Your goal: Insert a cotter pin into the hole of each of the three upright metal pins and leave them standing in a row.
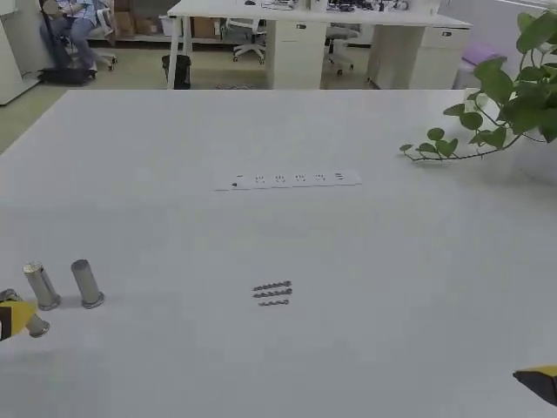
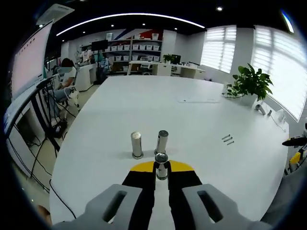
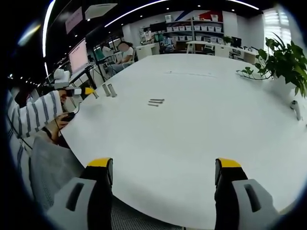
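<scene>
Left claw [image 2: 161,171] apparently clamps one pin [image 2: 161,162] beside two standing pins [image 2: 137,144]; a careless swing could topple them. Right claw [image 3: 164,165] hangs spread apart.

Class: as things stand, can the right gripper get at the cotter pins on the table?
Probably yes: the right gripper is open, and only bare table lies between it and the cotter pins.

The left gripper [image 2: 161,168] has black jaws with a curved yellow band at the tips, and pale grey moulded housings, each with an oblong slot. The right gripper [image 3: 164,164] is built the same way, with square yellow caps. The sleeve [image 3: 33,115] is white with dark stripes.
</scene>
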{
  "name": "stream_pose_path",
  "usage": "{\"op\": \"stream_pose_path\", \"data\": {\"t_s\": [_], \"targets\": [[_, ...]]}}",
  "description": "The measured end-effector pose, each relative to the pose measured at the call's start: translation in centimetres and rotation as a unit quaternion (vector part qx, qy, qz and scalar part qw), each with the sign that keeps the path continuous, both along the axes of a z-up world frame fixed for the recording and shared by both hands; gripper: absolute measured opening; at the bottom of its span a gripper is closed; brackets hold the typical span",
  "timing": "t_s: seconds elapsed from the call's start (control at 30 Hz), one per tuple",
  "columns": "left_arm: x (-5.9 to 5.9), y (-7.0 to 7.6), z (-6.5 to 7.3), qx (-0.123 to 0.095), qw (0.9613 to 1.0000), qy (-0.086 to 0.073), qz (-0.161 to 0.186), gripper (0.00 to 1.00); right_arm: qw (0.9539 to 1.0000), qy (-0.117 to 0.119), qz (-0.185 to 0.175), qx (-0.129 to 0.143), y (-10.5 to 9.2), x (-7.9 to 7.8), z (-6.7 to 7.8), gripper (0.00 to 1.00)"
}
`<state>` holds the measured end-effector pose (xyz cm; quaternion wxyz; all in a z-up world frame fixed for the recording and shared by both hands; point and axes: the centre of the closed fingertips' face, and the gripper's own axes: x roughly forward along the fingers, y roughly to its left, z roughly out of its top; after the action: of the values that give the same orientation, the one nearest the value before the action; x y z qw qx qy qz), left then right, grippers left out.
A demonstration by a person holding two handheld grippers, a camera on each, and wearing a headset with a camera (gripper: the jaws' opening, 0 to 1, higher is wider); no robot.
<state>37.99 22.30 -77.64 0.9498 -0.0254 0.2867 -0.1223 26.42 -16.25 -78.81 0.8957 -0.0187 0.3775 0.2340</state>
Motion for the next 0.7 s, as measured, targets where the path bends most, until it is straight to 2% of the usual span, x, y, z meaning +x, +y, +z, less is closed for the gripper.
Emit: {"op": "stream_pose_path", "data": {"t_s": [0.2, 0.3, 0.7], "targets": [[-1.0, -1.1, 0.9, 0.019, 0.9994, -0.004, -0.028, 0.07, 0.9999, -0.008, 0.002, 0.009, 0.4, 0.2, 0.4, 0.90], [-1.5, -1.8, 1.1, 0.017, 0.9991, -0.005, -0.038, 0.07, 0.9999, -0.009, 0.005, 0.008, 0.5, 0.1, 0.4, 0.89], [-2.9, -4.9, 0.7, 0.034, 0.9946, -0.007, -0.098, 0.07, 0.9999, -0.010, 0.012, 0.008, 0.6, -0.5, 0.5, 0.89]]}}
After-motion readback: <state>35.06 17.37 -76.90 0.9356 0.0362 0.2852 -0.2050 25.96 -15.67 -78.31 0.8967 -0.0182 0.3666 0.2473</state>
